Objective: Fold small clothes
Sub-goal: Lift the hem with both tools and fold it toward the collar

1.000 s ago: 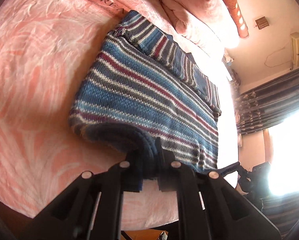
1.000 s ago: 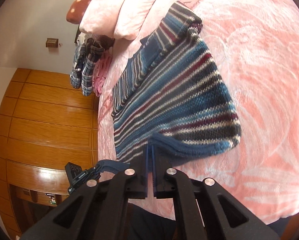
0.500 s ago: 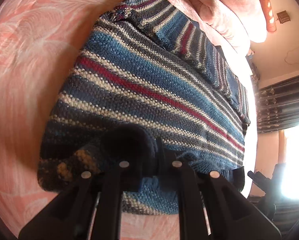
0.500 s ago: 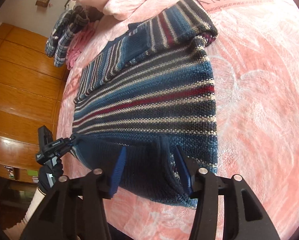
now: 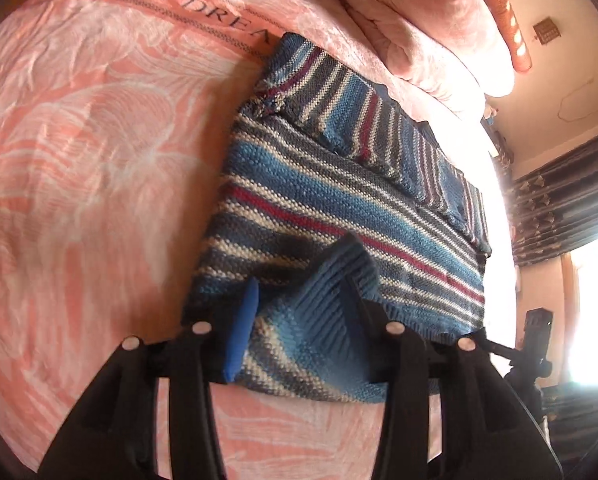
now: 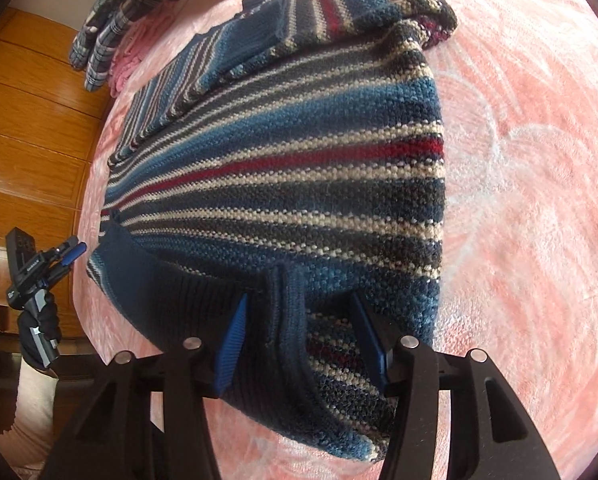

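On the bed: we see the striped knit sweater [image 5: 339, 208] lying folded on the pink blanket [image 5: 91, 168].
Left gripper [image 5: 303, 320]: we see its jaws spread wide, released; a raised fold of the ribbed hem stands between them.
Right gripper [image 6: 303, 332]: jaws also apart, a hem ridge between them, not pinched.
Far end: pink pillows [image 5: 423, 28] beyond the sweater.

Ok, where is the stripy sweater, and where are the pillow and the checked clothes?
striped sweater [image 6: 299, 168]: right wrist view, on the red stripe across its body.
pink pillow [image 5: 431, 20]: left wrist view, on its puffy middle.
checked clothes [image 6: 107, 36]: right wrist view, on the hanging plaid part.
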{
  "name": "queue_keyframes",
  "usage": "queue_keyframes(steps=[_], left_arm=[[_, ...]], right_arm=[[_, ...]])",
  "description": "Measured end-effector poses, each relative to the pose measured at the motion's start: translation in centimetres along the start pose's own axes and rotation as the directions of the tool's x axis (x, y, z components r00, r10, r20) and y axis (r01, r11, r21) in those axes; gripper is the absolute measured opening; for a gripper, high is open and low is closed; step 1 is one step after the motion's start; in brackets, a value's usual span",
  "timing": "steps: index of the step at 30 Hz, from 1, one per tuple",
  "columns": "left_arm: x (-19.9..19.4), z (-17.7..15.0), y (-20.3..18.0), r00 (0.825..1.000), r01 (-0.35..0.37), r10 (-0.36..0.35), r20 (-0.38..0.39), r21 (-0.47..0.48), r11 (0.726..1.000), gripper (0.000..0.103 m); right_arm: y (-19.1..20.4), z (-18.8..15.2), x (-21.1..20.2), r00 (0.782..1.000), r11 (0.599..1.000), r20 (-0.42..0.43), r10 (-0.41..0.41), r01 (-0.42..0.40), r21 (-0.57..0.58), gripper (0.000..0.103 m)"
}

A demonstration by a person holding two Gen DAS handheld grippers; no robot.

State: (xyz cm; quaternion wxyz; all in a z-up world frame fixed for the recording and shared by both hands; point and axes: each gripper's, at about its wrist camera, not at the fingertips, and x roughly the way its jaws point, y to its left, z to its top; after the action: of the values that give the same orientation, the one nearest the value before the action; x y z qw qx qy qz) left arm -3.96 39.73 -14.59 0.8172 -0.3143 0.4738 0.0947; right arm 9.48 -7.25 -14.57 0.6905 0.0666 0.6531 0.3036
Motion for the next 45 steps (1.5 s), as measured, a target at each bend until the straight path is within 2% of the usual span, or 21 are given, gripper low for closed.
queue_keyframes(steps=[3, 7, 11, 14, 15, 17, 19, 21, 23, 25, 27, 30, 33, 34, 35, 37, 38, 39, 40, 43, 45], left_arm=[[1.4, 0.5, -1.9, 0.998, -0.057, 0.060, -0.019, 0.154, 0.986, 0.045], [4.7, 1.2, -3.6, 0.990, -0.079, 0.111, -0.083, 0.318, 0.945, 0.045], [8.2, 2.1, -4.1, 0.975, -0.110, 0.178, -0.132, 0.405, 0.908, 0.046], [9.3, 2.5, -4.4, 0.974, -0.101, 0.179, -0.140, 0.439, 0.893, 0.050], [9.4, 2.5, -4.4, 0.973, -0.102, 0.183, -0.143, 0.443, 0.891, 0.050], [9.3, 2.4, -4.6, 0.974, -0.093, 0.175, -0.140, 0.458, 0.884, 0.043], [8.9, 1.8, -4.9, 0.975, -0.091, 0.175, -0.135, 0.478, 0.873, 0.023], [8.4, 1.1, -5.6, 0.975, -0.118, 0.195, -0.103, 0.503, 0.856, 0.016], [7.6, 0.7, -5.8, 0.980, -0.120, 0.183, -0.082, 0.494, 0.861, 0.012], [6.6, 0.6, -5.5, 0.989, -0.053, 0.108, -0.099, 0.445, 0.894, 0.008], [5.6, 0.1, -5.6, 0.993, -0.024, 0.072, -0.093, 0.438, 0.898, 0.008], [6.6, -0.8, -6.2, 0.987, -0.039, 0.109, -0.120, 0.475, 0.879, 0.009], [8.4, -1.0, -6.3, 0.977, -0.080, 0.165, -0.134, 0.485, 0.871, 0.017], [8.7, -1.0, -6.4, 0.975, -0.097, 0.180, -0.127, 0.485, 0.869, 0.024], [8.9, -1.0, -6.5, 0.974, -0.103, 0.187, -0.127, 0.487, 0.868, 0.024], [8.9, -1.0, -6.7, 0.973, -0.115, 0.199, -0.120, 0.494, 0.862, 0.023], [8.7, -1.1, -6.8, 0.973, -0.115, 0.198, -0.116, 0.498, 0.859, 0.019], [8.3, -1.1, -6.9, 0.976, -0.114, 0.192, -0.107, 0.498, 0.859, 0.010], [7.6, -1.1, -6.9, 0.980, -0.111, 0.178, -0.090, 0.495, 0.862, 0.008], [4.7, -0.6, -6.8, 0.996, -0.050, 0.078, -0.048, 0.431, 0.901, 0.007], [2.8, -0.3, -6.9, 0.999, -0.038, 0.044, -0.004, 0.412, 0.910, 0.007]], right_arm=[[0.0, -0.1, -0.3, 1.000, 1.000, -0.004, -0.004, 0.004, -0.016, 0.053], [0.5, 0.0, -0.3, 0.999, 0.998, -0.017, -0.030, 0.029, -0.053, 0.053], [1.6, 0.1, 0.3, 0.998, 0.992, -0.032, -0.062, 0.058, -0.114, 0.053], [2.1, 0.1, 0.8, 0.995, 0.984, -0.032, -0.096, 0.090, -0.153, 0.053], [2.3, 0.2, 0.9, 0.994, 0.981, -0.025, -0.108, 0.102, -0.167, 0.050], [2.8, 0.2, 1.0, 0.990, 0.970, -0.016, -0.140, 0.134, -0.203, 0.041], [3.2, 0.1, 1.1, 0.992, 0.966, -0.015, -0.127, 0.120, -0.227, 0.023], [3.5, 0.0, 1.0, 0.994, 0.967, -0.010, -0.113, 0.108, -0.231, 0.016], [3.7, -0.2, 0.6, 0.995, 0.969, 0.007, -0.099, 0.098, -0.228, 0.012], [3.7, -0.4, 0.0, 0.997, 0.974, 0.025, -0.073, 0.076, -0.212, 0.012], [3.5, -0.8, -0.7, 0.998, 0.977, 0.039, -0.046, 0.053, -0.206, 0.012], [3.5, -1.1, -0.7, 0.998, 0.975, 0.032, -0.053, 0.058, -0.216, 0.011], [3.2, -1.0, 0.4, 0.998, 0.979, 0.008, -0.068, 0.068, -0.193, 0.012], [3.0, -0.9, 0.8, 0.997, 0.981, -0.004, -0.072, 0.070, -0.179, 0.014], [2.9, -0.8, 1.2, 0.997, 0.983, -0.009, -0.071, 0.069, -0.173, 0.014], [2.8, -0.8, 1.4, 0.998, 0.983, -0.009, -0.069, 0.066, -0.169, 0.013], [2.9, -0.9, 1.2, 0.998, 0.983, -0.008, -0.059, 0.057, -0.177, 0.013], [2.9, -0.9, 0.9, 0.999, 0.983, 0.001, -0.053, 0.052, -0.174, 0.012], [2.9, -1.0, 0.3, 0.999, 0.985, 0.013, -0.043, 0.045, -0.169, 0.012], [3.1, -1.5, -2.3, 0.997, 0.987, 0.079, 0.018, -0.005, -0.161, 0.011], [3.6, -1.8, -4.0, 0.992, 0.985, 0.122, 0.037, -0.016, -0.170, 0.011]])
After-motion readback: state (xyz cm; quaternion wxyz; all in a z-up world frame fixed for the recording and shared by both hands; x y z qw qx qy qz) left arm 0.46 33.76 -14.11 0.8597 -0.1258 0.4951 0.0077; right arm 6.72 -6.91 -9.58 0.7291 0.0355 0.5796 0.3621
